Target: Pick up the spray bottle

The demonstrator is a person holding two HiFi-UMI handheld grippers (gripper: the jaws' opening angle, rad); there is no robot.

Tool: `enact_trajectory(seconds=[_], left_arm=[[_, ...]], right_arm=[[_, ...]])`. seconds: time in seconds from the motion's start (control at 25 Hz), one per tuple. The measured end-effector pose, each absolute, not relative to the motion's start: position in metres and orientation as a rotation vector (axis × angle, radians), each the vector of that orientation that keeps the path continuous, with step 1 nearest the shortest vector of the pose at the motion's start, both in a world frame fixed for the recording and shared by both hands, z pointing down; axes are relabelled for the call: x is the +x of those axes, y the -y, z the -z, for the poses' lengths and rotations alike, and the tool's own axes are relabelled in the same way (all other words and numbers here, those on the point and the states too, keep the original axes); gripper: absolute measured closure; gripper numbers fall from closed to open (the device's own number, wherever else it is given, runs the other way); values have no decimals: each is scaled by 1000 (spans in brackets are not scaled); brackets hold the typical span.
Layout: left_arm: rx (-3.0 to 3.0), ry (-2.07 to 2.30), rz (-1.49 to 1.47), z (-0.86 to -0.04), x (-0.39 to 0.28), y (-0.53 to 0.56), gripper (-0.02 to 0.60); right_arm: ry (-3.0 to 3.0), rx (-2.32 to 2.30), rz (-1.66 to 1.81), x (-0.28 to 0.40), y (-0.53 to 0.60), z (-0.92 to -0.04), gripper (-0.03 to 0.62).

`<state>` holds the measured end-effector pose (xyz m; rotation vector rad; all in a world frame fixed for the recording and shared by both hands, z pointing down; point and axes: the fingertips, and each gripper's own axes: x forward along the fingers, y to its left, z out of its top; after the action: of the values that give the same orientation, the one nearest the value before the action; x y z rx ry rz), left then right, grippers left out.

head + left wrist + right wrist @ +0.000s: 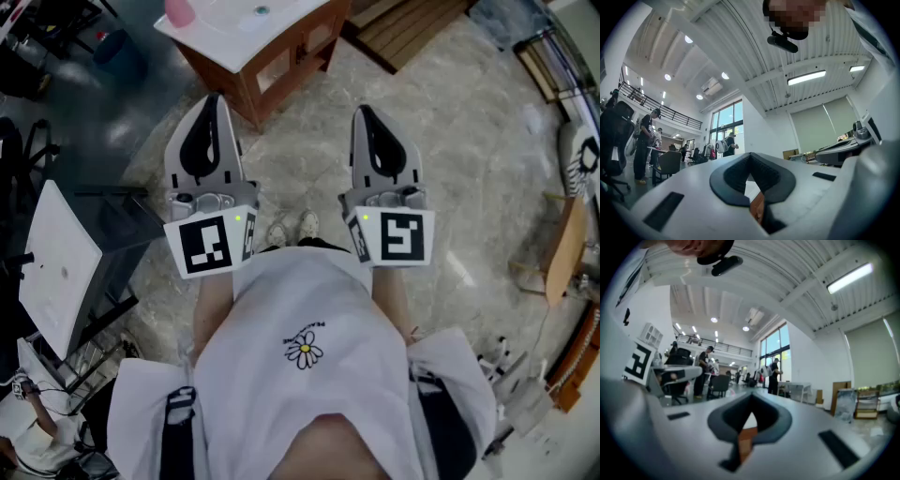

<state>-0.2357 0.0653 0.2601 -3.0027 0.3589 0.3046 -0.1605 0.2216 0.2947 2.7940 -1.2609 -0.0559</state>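
I hold both grippers out level in front of me, over the stone floor. My left gripper (pixel 213 99) has its grey jaws closed tip to tip, with nothing between them. So does my right gripper (pixel 365 113). In the left gripper view the left gripper (pixel 750 157) points across a large hall, and in the right gripper view the right gripper (pixel 751 400) does the same. A pink object (pixel 179 11) stands on the white top of a wooden cabinet (pixel 281 58) ahead of the left gripper; whether it is the spray bottle I cannot tell.
A white board on a dark stand (pixel 58 267) is at my left. Wooden slats (pixel 412 28) lie on the floor ahead to the right, and clutter lines the right edge. People (pixel 645 140) stand at desks far off in the hall.
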Motion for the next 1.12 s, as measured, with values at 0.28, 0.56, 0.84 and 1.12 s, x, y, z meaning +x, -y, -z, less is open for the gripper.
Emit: enact_trajectory(seconds=[0.28, 0.56, 0.84, 1.12], left_arm=[[-3009, -351, -286, -264, -227, -71, 562], [-3011, -351, -284, -264, -216, -81, 562], [-2997, -406, -315, -263, -207, -88, 563], [-2983, -461, -330, -261, -198, -85, 563]], right_arm=[[1277, 2800, 59, -154, -225, -294, 565], [1330, 2834, 66, -145, -236, -293, 565], [1361, 2831, 104, -128, -255, -295, 565], [1438, 2808, 78, -120, -259, -300, 565]])
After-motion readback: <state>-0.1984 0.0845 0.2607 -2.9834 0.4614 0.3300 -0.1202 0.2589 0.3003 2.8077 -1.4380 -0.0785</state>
